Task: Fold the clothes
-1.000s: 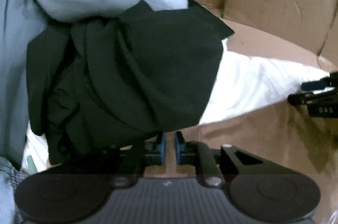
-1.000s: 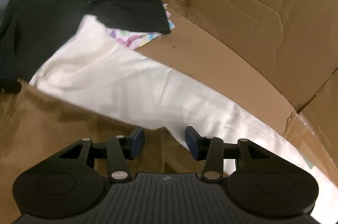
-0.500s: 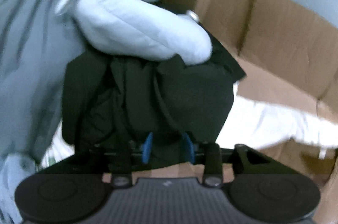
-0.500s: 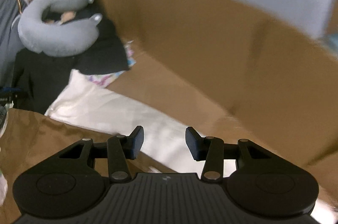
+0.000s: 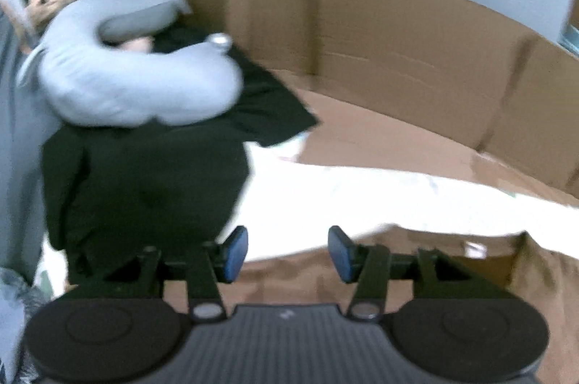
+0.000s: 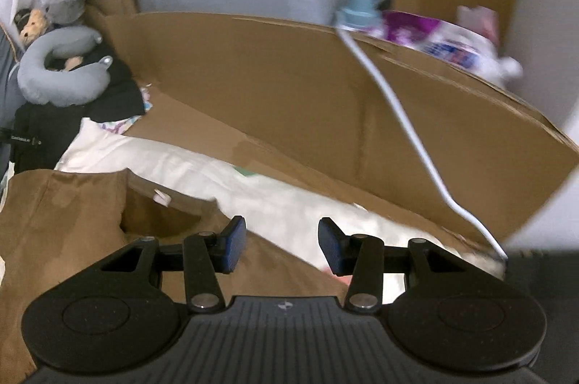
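Note:
A brown garment lies flat on a white sheet, its collar opening with a small tag toward me; it also shows in the left wrist view. A black garment lies bunched at the left, under a grey neck pillow. My left gripper is open and empty, above the brown garment's near edge beside the black garment. My right gripper is open and empty over the brown garment's right part.
Cardboard walls ring the far side and right. A white cable hangs across the cardboard. A detergent bottle stands behind it. A stuffed toy and pillows sit far left. A patterned cloth peeks from under the black garment.
My left gripper has opened and pulled back from the black garment, which now lies by itself. My right gripper has risen and tilted up, staying open.

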{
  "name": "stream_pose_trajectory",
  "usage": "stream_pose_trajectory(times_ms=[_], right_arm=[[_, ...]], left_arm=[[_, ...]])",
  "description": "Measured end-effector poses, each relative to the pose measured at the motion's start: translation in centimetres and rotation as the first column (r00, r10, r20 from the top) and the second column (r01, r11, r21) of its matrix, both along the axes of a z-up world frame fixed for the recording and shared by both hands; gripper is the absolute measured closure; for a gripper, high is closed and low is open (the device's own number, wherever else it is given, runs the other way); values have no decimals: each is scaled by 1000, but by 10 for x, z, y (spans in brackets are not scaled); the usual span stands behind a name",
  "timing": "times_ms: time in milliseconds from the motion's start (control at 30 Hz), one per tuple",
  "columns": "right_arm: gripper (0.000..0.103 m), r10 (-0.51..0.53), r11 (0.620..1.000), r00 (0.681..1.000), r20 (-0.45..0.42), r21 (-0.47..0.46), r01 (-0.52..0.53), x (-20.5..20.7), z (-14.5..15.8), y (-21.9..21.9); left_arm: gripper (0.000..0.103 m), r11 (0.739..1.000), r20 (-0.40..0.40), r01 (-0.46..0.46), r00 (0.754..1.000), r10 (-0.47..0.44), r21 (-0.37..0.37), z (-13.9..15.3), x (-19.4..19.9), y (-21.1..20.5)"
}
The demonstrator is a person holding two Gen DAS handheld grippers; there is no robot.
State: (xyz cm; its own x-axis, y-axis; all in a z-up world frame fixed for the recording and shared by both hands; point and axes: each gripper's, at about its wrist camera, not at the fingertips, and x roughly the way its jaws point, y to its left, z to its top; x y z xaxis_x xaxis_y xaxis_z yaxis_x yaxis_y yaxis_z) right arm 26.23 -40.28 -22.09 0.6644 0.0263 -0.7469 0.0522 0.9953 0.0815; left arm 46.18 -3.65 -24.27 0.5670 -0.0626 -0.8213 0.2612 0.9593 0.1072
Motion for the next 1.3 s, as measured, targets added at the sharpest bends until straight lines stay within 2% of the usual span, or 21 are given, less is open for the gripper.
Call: stream_pose_trajectory(times_ms=[267, 400, 500, 700, 800, 900, 1000, 1067, 1167, 1300], right_arm=[[52, -86, 996, 995, 46, 26, 84, -85, -35, -32], [52, -88, 996, 995, 42, -25, 89, -117, -54, -41], [52, -123, 992, 991, 44, -12, 124, -136, -65, -50], [52, -186, 982, 981, 55, 23, 185, -167, -85, -57], [52, -182, 983, 981, 74, 12, 181, -176, -86, -56], [51, -181, 983, 980, 80, 7, 181, -177, -84, -59], [50, -210, 977, 975, 68, 45, 208, -179, -89, -64], [50, -228, 972, 972, 57, 71, 224, -182, -93, -66], [50, -242, 968, 969, 43, 82, 238, -187, -99, -66], [49, -262, 960, 965, 33, 109, 257, -196, -105, -69]], left_arm=[[53, 984, 52, 160, 985, -164, 76, -1, -9, -83], [59, 974, 39, 224, 974, -225, 29, -9, -17, -126], [68, 964, 15, 267, 964, -267, 19, -17, -26, -158], [72, 932, -27, 363, 931, -363, -8, -32, -47, -211], [73, 921, -34, 390, 920, -390, 12, -37, -55, -230], [80, 915, -50, 404, 914, -402, 23, -44, -63, -244], [83, 913, -61, 406, 913, -403, 34, -51, -68, -253], [94, 917, -71, 398, 916, -395, 27, -52, -71, -258], [94, 915, -81, 404, 912, -403, 1, -54, -75, -266], [96, 912, -134, 409, 906, -402, 32, -76, -74, -278]])
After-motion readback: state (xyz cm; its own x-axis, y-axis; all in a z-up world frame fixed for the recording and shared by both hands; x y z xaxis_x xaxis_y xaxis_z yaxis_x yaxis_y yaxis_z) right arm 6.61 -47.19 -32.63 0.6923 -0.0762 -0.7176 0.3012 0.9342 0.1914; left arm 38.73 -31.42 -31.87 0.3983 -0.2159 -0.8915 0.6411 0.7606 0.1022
